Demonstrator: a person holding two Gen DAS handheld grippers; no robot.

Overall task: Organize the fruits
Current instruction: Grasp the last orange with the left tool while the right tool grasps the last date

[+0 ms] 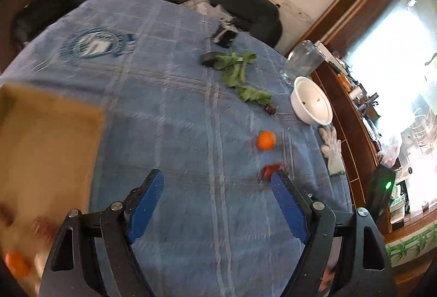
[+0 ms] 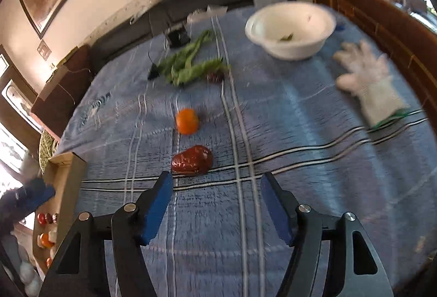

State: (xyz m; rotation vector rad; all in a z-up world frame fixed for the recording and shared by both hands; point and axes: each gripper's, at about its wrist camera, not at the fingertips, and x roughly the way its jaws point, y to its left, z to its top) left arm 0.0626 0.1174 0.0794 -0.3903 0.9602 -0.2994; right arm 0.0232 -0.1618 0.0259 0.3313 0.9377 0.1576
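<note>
Right wrist view: the right gripper point(image 2: 215, 182) is released, nothing between its blue pads, hovering just short of the dark red fruit point(image 2: 192, 160) on the blue checked cloth point(image 2: 300, 133). Beyond that fruit lies the orange point(image 2: 187, 121); the white bowl point(image 2: 291, 29) sits farther off. The left gripper point(image 1: 217, 179) is also released and empty.

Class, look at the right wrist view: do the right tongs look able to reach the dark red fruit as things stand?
Probably yes. The right tongs stand open with the dark red fruit just ahead on bare cloth; nothing lies between them.
</note>
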